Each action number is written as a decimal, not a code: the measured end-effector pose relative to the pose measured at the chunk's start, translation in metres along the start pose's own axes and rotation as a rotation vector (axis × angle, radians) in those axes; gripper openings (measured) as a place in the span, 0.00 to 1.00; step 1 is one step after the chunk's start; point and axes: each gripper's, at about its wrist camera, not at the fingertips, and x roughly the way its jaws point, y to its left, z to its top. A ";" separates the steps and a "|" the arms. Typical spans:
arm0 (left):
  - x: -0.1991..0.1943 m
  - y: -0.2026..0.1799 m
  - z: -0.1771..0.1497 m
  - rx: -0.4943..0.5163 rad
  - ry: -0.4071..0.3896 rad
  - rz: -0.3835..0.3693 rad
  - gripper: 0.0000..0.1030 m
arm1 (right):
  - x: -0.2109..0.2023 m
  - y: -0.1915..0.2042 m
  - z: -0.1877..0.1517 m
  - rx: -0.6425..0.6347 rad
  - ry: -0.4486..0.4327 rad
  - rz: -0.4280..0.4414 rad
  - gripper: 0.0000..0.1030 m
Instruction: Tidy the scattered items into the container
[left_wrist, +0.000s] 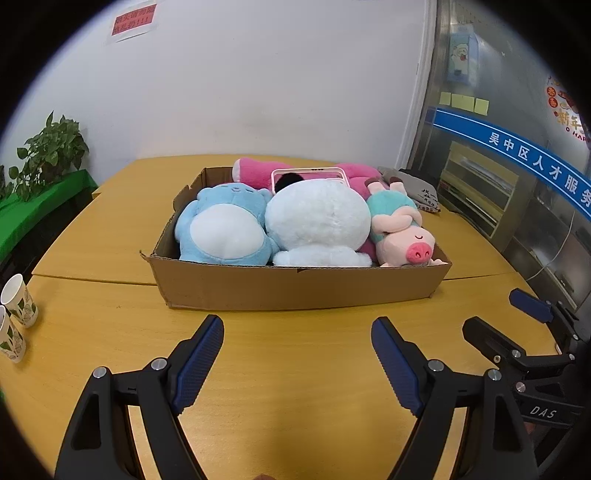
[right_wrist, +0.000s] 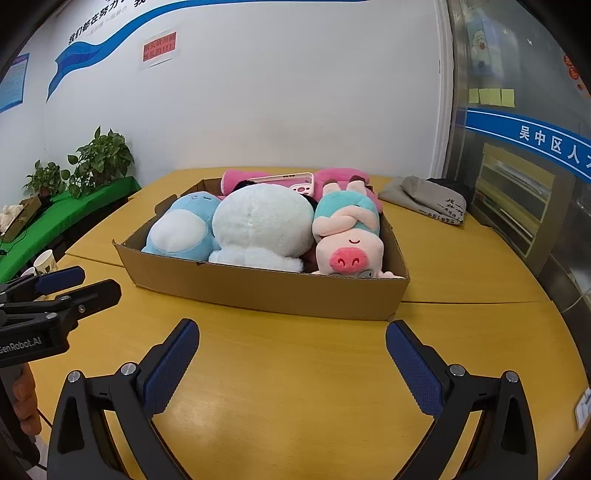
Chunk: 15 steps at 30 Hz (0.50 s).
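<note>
A shallow cardboard box (left_wrist: 295, 288) (right_wrist: 266, 291) sits on the yellow table, full of soft toys. A blue plush (left_wrist: 225, 229) (right_wrist: 181, 229) lies at its left, a big white plush (left_wrist: 317, 225) (right_wrist: 262, 225) in the middle, a pig plush (left_wrist: 399, 232) (right_wrist: 345, 236) at its right. A pink plush (left_wrist: 258, 171) (right_wrist: 240, 181) and a pink phone case (left_wrist: 306, 176) (right_wrist: 288, 182) lie behind them. My left gripper (left_wrist: 297, 328) stands open over bare table just before the box. My right gripper (right_wrist: 291, 332) is open too, beside it, with nothing between its fingers.
Paper cups (left_wrist: 16, 306) (right_wrist: 46, 260) stand at the table's left edge. A folded grey cloth (left_wrist: 417, 188) (right_wrist: 424, 199) lies behind the box on the right. Potted plants (right_wrist: 99, 158) sit on a green ledge at left. A glass partition (right_wrist: 524, 184) bounds the right side.
</note>
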 end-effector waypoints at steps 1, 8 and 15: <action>0.002 -0.001 -0.001 0.005 -0.007 0.001 0.80 | 0.000 0.000 0.000 -0.004 -0.006 -0.005 1.00; 0.015 0.001 -0.003 0.000 -0.016 0.002 0.80 | 0.012 -0.004 -0.004 -0.010 -0.014 0.012 1.00; 0.024 0.003 -0.008 -0.019 -0.013 0.000 0.80 | 0.025 -0.001 -0.018 -0.024 0.023 0.025 1.00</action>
